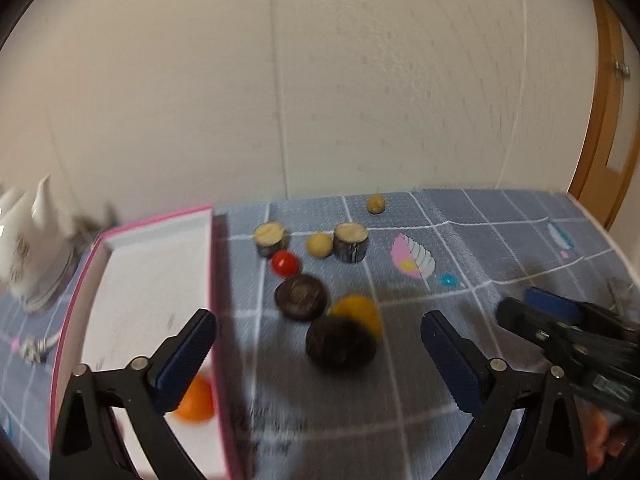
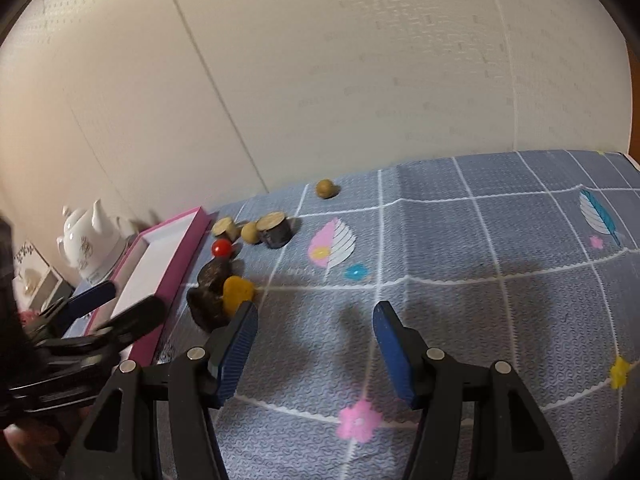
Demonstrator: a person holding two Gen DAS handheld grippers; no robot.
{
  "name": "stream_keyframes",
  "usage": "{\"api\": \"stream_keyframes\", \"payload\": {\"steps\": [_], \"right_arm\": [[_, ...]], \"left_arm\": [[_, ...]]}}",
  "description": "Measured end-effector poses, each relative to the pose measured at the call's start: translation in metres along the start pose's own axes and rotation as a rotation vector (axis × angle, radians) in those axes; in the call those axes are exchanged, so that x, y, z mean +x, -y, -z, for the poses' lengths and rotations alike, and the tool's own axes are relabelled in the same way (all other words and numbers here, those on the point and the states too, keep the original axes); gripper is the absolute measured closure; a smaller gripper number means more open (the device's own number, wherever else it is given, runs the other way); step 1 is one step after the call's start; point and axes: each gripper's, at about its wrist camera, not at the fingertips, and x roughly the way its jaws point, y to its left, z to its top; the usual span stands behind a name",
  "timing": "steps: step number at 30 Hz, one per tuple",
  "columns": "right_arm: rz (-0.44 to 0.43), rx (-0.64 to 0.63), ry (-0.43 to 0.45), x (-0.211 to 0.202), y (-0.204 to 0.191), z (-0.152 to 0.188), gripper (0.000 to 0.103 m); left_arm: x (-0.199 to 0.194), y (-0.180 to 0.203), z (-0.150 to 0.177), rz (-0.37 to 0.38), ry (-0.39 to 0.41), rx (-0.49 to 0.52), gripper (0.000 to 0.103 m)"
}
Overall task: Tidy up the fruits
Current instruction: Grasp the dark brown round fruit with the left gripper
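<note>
A pink-rimmed white box (image 1: 152, 264) lies at the left, also in the right wrist view (image 2: 176, 256). An orange fruit (image 1: 196, 400) lies in its near corner. On the blue cloth beside the box lie two dark round fruits (image 1: 340, 346) (image 1: 301, 298), a yellow-orange fruit (image 1: 358, 312), a small red fruit (image 1: 285, 263), two tan round fruits (image 1: 319, 245) (image 1: 376, 204) and two short log-like pieces (image 1: 271, 238) (image 1: 351, 241). My left gripper (image 1: 318, 350) is open and empty, straddling the box's right wall and the nearest dark fruit. My right gripper (image 2: 314, 340) is open and empty over bare cloth, right of the fruits.
A white teapot (image 2: 90, 240) stands behind the box at the far left. The wall runs along the back of the table. A wooden door frame (image 1: 608, 120) is at the right. The blue patterned cloth (image 2: 480, 280) stretches to the right.
</note>
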Motion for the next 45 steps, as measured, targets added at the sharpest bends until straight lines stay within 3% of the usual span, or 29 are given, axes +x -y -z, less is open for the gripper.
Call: {"api": "stream_keyframes", "payload": {"steps": [5,7,18,21,24,30,35,39,42,45], "right_arm": [[-0.005,0.022,-0.017,0.004,0.004,-0.002,0.042],[-0.007,0.025,-0.021,0.005,0.004,-0.001,0.042],[-0.009,-0.001,-0.028,0.007,-0.002,0.002,0.042],[-0.009,-0.005,-0.031,0.009,-0.003,0.004,0.042],[-0.005,0.0,-0.029,0.009,-0.002,0.004,0.042],[-0.015,0.013,-0.021,0.006,0.001,0.003,0.042],[-0.024,0.015,-0.016,0.004,0.0,0.002,0.042],[-0.031,0.015,-0.016,0.005,-0.001,0.001,0.042],[-0.036,0.009,-0.017,0.006,-0.001,0.001,0.042],[-0.057,0.001,-0.02,0.011,-0.003,0.0,0.042]], "left_arm": [[0.033,-0.007,-0.013,-0.058,-0.065,-0.005,0.019],[0.044,-0.008,-0.014,-0.081,-0.108,0.0,0.032],[0.01,-0.028,0.035,-0.112,-0.164,-0.034,0.033],[-0.003,-0.027,0.041,-0.075,-0.132,-0.033,0.033],[-0.01,-0.021,0.041,-0.023,-0.105,-0.018,0.027],[0.0,0.001,0.037,0.032,-0.105,0.126,0.027],[0.017,0.007,0.038,0.057,-0.169,0.234,0.038],[0.026,0.005,0.041,0.072,-0.209,0.239,0.049],[0.026,0.008,0.047,0.047,-0.194,0.26,0.055],[0.023,0.005,0.05,0.066,-0.177,0.242,0.057]]}}
